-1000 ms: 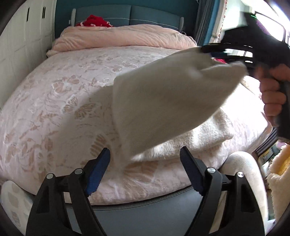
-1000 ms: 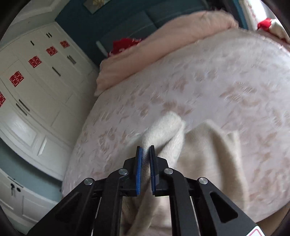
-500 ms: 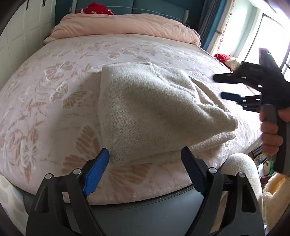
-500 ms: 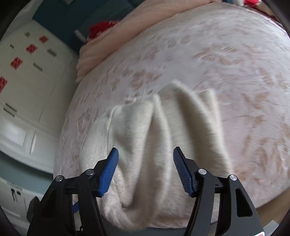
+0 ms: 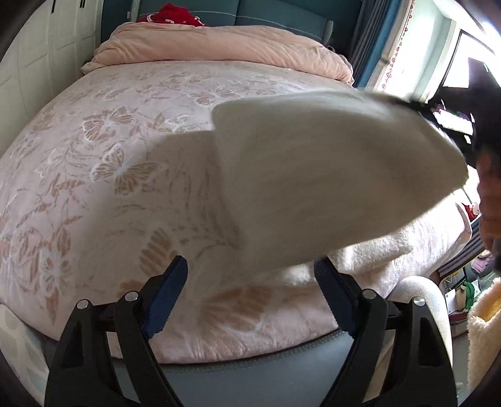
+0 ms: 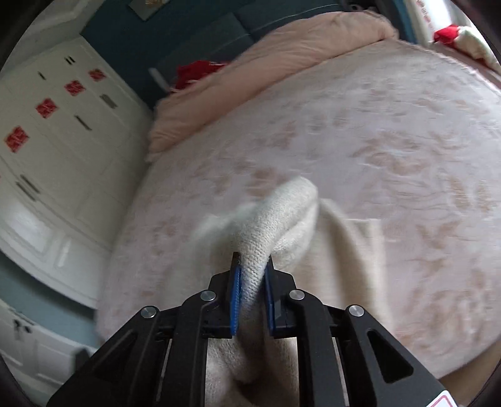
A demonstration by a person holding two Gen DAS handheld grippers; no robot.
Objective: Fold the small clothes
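A cream knitted garment [image 5: 328, 175] hangs lifted above the pink floral bed [image 5: 109, 162], blurred with motion, its lower part still resting on the bed near the front edge. My right gripper [image 6: 252, 281] is shut on a bunched fold of the cream garment [image 6: 266, 225] and holds it up; in the left wrist view it shows at the far right [image 5: 463, 125], dark and blurred. My left gripper [image 5: 250, 281] is open and empty, low at the bed's front edge, just in front of the garment's bottom edge.
A folded pink duvet [image 5: 219, 47] lies across the head of the bed, with a red item [image 5: 170, 17] behind it. White wardrobe doors [image 6: 47, 141] stand to the left. A cream chair [image 5: 422, 300] and clutter sit at the right of the bed.
Half a second ago the garment lay on the bed and my right gripper was open. Now my right gripper has shut on the garment and lifted it. My left gripper stays open.
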